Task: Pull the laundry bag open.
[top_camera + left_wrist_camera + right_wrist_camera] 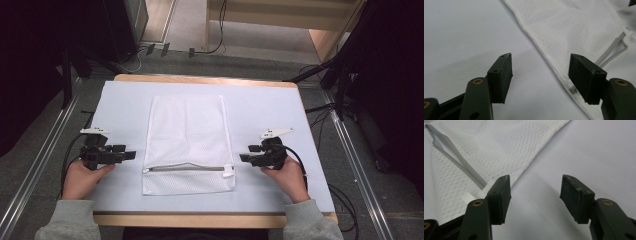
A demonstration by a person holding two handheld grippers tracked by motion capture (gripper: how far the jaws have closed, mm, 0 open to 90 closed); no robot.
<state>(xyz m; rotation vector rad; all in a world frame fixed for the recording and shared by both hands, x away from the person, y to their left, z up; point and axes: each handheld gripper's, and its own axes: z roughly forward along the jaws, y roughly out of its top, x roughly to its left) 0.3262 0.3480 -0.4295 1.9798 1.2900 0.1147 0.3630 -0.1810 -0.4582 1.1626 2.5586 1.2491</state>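
Two tools gape wide, hold nothing | left tool point(131, 155) | right tool point(244, 152) | mesh bag point(186, 131) unlabelled

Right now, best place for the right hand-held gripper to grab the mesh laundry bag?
Probably the mesh laundry bag at its right edge by the zipper's white end tab, coming in level from the right. The bag lies flat, and that edge faces the right hand-held gripper, which is open, with nothing between its jaws.

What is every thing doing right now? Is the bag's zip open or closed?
Mesh laundry bag: lying flat on the table cover, held by nothing.
Zip: partly open, a narrow gap showing.
Left gripper: open, empty, beside the bag.
Right gripper: open, empty, beside the bag.
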